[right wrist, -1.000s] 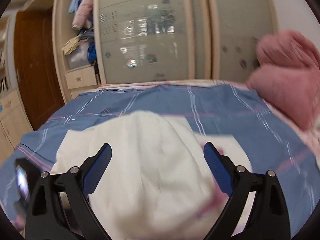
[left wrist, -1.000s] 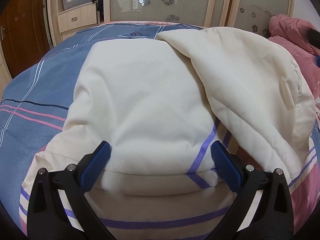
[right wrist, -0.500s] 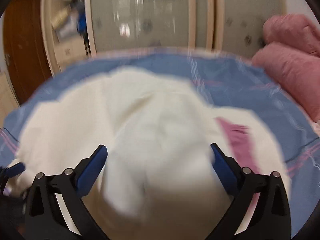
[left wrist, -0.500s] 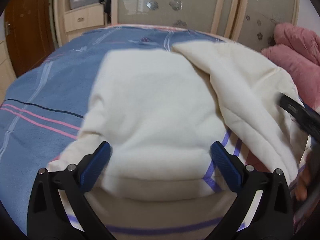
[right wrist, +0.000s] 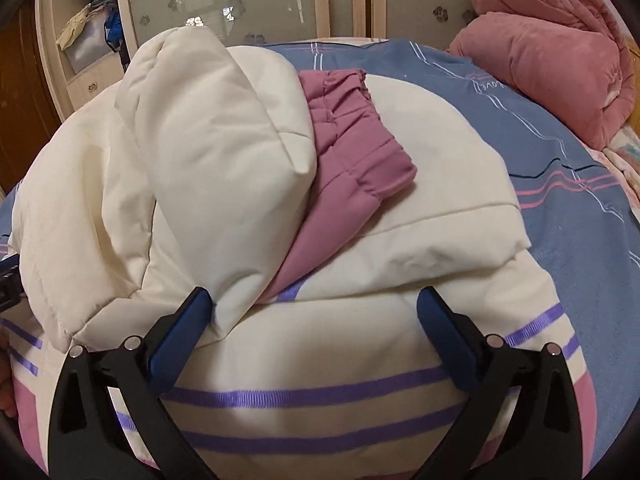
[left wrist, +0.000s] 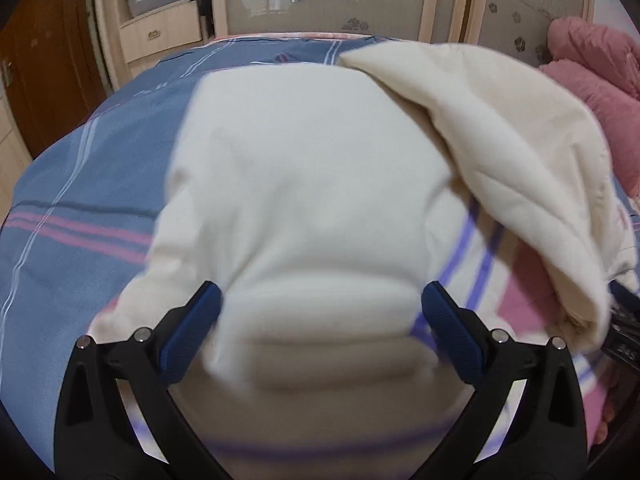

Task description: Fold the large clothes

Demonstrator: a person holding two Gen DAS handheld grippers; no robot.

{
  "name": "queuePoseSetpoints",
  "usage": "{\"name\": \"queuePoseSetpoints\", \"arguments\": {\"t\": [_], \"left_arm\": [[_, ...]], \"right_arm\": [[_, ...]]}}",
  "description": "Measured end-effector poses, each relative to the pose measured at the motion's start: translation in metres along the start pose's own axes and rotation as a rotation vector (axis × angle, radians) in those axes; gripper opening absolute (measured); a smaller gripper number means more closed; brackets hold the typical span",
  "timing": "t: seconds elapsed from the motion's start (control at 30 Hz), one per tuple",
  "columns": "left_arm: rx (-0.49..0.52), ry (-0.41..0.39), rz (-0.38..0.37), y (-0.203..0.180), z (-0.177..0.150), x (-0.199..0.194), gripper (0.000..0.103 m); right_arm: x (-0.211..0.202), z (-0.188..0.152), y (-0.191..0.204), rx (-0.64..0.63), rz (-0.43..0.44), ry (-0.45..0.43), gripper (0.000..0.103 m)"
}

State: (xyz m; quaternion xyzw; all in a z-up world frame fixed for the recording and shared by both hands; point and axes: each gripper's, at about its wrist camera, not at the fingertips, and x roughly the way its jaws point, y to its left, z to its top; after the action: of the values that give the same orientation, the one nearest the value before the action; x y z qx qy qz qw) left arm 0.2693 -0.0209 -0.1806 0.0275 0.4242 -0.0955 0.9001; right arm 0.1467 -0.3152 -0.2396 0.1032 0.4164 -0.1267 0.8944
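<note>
My left hand-held gripper (left wrist: 320, 320) stands apart, its pads either side of the cream padded jacket (left wrist: 304, 184) mid-frame on the blue bed (left wrist: 80, 184). My right hand-held gripper (right wrist: 314, 320) gapes wide over the jacket's striped hem (right wrist: 320, 396), clamping nothing; the mauve sleeve (right wrist: 352, 152) lies above centre.

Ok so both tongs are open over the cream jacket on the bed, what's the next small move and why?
Probably close the right tongs on the folded-over cream sleeve near its lower edge. They stand wide open with nothing gripped, and that sleeve lies bunched and askew across the jacket, half covering the mauve cuff, so it likely needs straightening before the next fold.
</note>
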Motion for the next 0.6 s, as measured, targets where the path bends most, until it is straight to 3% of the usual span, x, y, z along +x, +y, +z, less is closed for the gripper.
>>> {"name": "queuePoseSetpoints", "arguments": {"t": [0.1, 0.13, 0.27, 0.43, 0.6], "left_arm": [[-0.044, 0.017, -0.041, 0.003, -0.040, -0.040, 0.101], [-0.063, 0.022, -0.043, 0.003, -0.067, -0.049, 0.101], [0.031, -0.059, 0.074, -0.016, -0.128, -0.075, 0.101], [0.023, -0.011, 0.045, -0.010, -0.149, -0.095, 0.101], [0.001, 0.059, 0.018, -0.005, -0.174, -0.109, 0.101]], "right_arm": [[-0.027, -0.033, 0.004, -0.081, -0.010, 0.010, 0.102], [-0.035, -0.050, 0.009, -0.129, -0.030, -0.013, 0.102], [-0.071, -0.111, 0.022, -0.214, -0.110, -0.124, 0.102], [-0.090, -0.137, 0.012, -0.190, -0.052, -0.124, 0.102], [-0.104, -0.152, 0.013, -0.231, -0.008, -0.036, 0.102]]}}
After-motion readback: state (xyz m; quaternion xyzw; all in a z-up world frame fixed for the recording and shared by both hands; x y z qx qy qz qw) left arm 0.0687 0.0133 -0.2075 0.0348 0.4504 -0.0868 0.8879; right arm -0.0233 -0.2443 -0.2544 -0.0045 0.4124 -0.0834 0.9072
